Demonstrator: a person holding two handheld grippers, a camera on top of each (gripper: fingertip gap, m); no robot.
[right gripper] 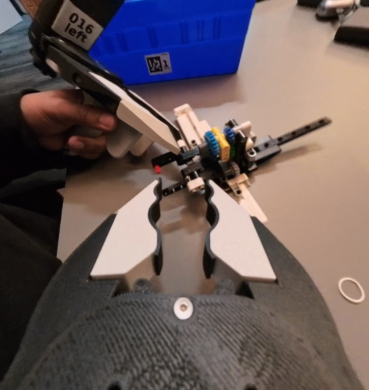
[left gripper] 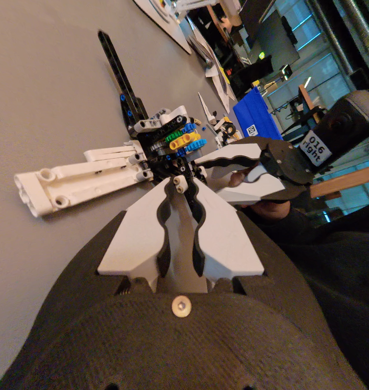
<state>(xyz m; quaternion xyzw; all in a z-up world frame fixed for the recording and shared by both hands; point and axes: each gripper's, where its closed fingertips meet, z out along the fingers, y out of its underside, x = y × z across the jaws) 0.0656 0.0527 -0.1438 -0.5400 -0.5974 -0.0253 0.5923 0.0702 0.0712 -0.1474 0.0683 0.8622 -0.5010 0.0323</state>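
The toy model of black, white, blue, yellow and green plastic pieces point(right gripper: 219, 152) looks hard and a bit shiny. The grey table point(right gripper: 306, 211) is smooth and softly glossy. The big blue plastic bin point(right gripper: 179, 31) looks smooth. The gripper's dark body point(right gripper: 179, 348) looks rough and matt, with a shiny metal screw point(right gripper: 183, 310). A thin rubber band point(right gripper: 351, 290) looks dull.

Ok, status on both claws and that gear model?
Left claw pinched on black beam of gear model. Right claw open, white connector at its right finger. Blue bin behind, rubber band aside.
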